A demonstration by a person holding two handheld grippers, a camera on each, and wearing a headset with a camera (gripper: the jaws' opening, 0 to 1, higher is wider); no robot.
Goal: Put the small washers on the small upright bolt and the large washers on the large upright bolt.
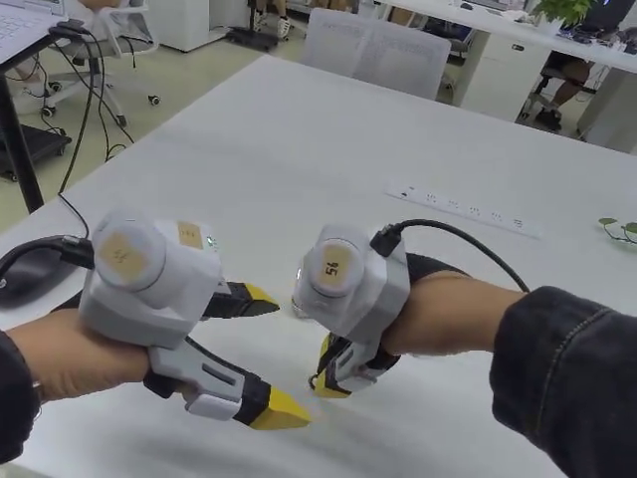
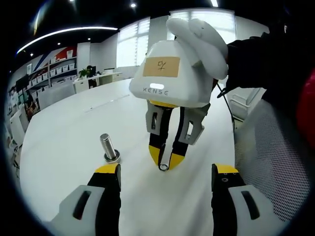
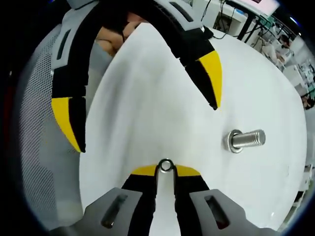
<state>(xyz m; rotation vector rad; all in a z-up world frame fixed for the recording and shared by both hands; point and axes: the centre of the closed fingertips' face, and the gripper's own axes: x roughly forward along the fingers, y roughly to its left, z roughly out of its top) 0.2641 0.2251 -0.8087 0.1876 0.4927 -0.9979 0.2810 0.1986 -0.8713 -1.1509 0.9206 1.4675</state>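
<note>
My right gripper (image 3: 166, 172) is shut on a small metal washer (image 3: 166, 165), held just above the white table (image 1: 299, 149). The left gripper view faces it head-on, with the washer (image 2: 163, 167) pinched at the yellow tips of the right gripper (image 2: 165, 162). A steel bolt (image 2: 109, 146) stands upright on the table with a washer around its base, a short way beside the held washer; it appears too as the bolt (image 3: 244, 139). My left gripper (image 2: 166, 172) is open and holds nothing, jaws either side of the right gripper's tips. From the head, left gripper (image 1: 271, 354) and right gripper (image 1: 328, 383) are close together.
A white power strip (image 1: 468, 209) lies on the table to the far right, near some green leaves (image 1: 622, 229). A black cable (image 1: 468, 244) runs from the right gripper. A grey chair (image 1: 373, 50) stands at the far edge. A dark object (image 1: 25, 274) sits at the left edge.
</note>
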